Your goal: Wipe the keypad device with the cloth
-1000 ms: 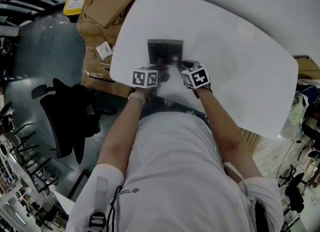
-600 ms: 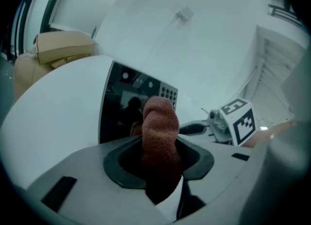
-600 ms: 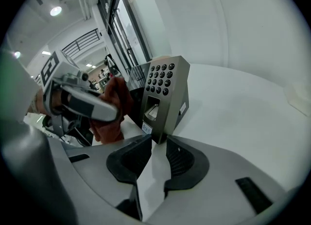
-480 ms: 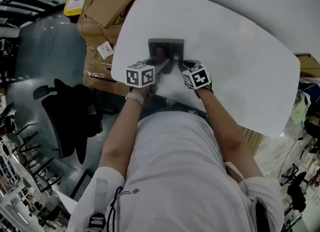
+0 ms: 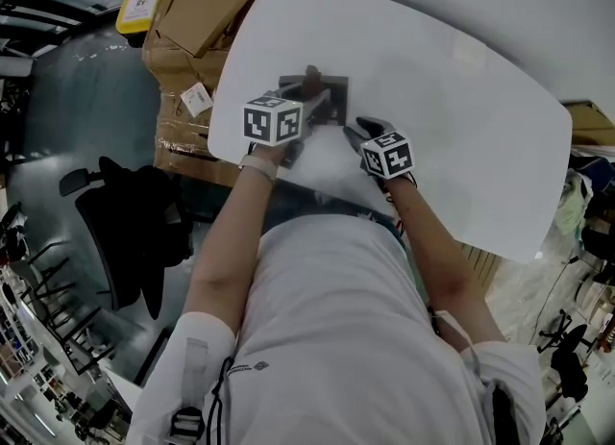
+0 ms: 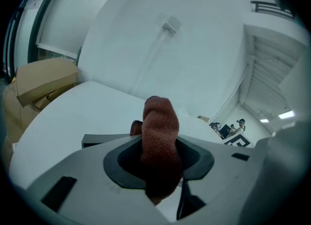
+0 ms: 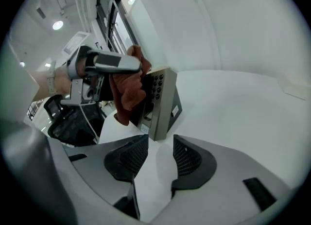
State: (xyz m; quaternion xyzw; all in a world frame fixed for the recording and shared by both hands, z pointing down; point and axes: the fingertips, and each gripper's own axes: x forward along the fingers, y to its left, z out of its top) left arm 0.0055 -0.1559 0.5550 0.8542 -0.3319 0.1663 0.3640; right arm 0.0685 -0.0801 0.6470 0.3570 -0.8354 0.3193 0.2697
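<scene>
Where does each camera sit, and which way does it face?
Head view: on the person's head, looking steeply down at the table and device; torso and arms show.
Left gripper view: on the left gripper, looking across the table to a wall; jaws shut on the cloth.
Right gripper view: on the right gripper, facing the device; its empty jaws have just been opening; a wrist shows.
Shared: both gripper views show the cloth; head and right gripper views show the device.
</scene>
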